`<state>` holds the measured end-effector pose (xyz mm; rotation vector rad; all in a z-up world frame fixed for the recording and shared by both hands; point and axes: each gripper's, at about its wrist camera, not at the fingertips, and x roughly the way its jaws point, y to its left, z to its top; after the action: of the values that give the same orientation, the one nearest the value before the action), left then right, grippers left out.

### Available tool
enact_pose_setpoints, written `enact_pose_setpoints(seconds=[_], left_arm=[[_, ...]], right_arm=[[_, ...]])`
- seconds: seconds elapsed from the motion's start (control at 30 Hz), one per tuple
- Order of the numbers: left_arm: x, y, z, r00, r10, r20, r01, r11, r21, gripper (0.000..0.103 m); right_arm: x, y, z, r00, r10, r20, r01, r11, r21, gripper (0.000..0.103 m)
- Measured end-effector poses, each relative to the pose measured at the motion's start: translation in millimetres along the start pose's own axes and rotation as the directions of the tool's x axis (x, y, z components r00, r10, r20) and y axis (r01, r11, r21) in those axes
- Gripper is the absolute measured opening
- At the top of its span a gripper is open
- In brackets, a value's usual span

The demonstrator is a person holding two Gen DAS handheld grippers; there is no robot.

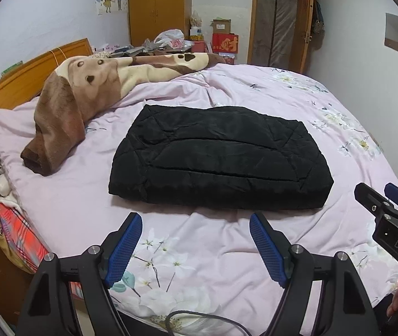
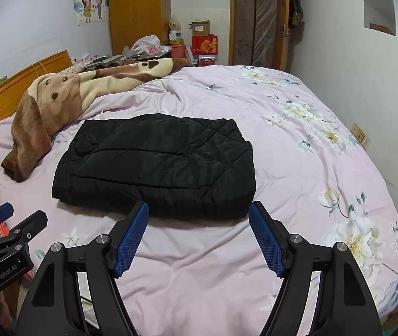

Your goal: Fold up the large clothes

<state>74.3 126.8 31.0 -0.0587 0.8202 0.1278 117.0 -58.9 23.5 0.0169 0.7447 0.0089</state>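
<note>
A black quilted jacket (image 1: 218,159) lies folded into a flat rectangle on the pink floral bedspread (image 1: 199,252). In the right wrist view the same jacket (image 2: 156,168) sits just beyond the fingers. My left gripper (image 1: 196,221) hovers over the bedspread short of the jacket's near edge, jaws wide apart with nothing between them. My right gripper (image 2: 199,210) is open too, its blue pads (image 2: 266,240) empty, tips close to the jacket's near edge. Each gripper shows at the edge of the other's view: the right gripper (image 1: 389,204) and the left gripper (image 2: 16,218).
A brown and cream plush blanket (image 1: 86,89) is bunched along the far left of the bed by the wooden headboard (image 1: 30,70). Clutter and boxes (image 1: 224,42) stand beyond the bed near a wardrobe and door. Clothes (image 1: 8,224) hang off the bed's left side.
</note>
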Motion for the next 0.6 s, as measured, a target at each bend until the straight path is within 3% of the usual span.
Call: enact_pose_setpoints(seconds=[0.6], left_arm=[[-3.3,2.0,-3.9,1.000,-0.027,0.006,0.028,0.999,-0.017,0.079]], right_arm=[[1.4,-0.4,-7.0,1.000,0.007,-0.011,-0.007,1.000,-0.001,0.074]])
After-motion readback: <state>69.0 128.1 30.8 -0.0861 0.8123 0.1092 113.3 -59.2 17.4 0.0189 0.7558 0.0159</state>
